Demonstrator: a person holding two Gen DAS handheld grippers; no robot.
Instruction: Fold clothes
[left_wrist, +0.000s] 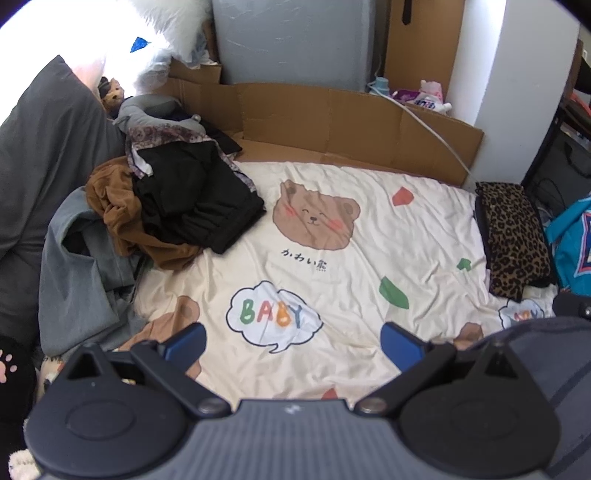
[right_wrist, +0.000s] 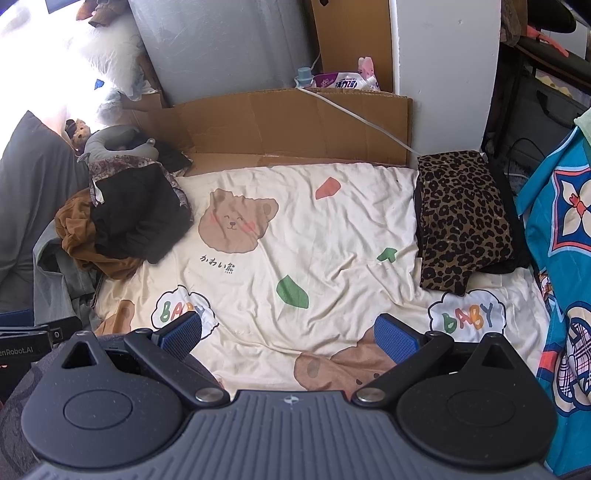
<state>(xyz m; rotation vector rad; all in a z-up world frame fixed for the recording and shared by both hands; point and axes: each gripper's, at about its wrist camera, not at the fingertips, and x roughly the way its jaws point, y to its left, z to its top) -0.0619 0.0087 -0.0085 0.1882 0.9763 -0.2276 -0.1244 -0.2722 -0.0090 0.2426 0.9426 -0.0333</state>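
Left of frame, limp black garment (left_wrist: 195, 199) tops the pile; pinch a hem; left gripper (left_wrist: 293, 345) and right gripper (right_wrist: 288, 334) gape empty.

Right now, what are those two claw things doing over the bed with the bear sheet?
A person is holding two grippers to fold clothes, but neither is holding anything. The left gripper and right gripper both hover open over the cream bear sheet. A messy pile of unfolded clothes, black on top and brown underneath, sits on the left side. A folded leopard-print garment lies on the right side. The middle of the sheet is bare, so the next piece likely comes from the pile.
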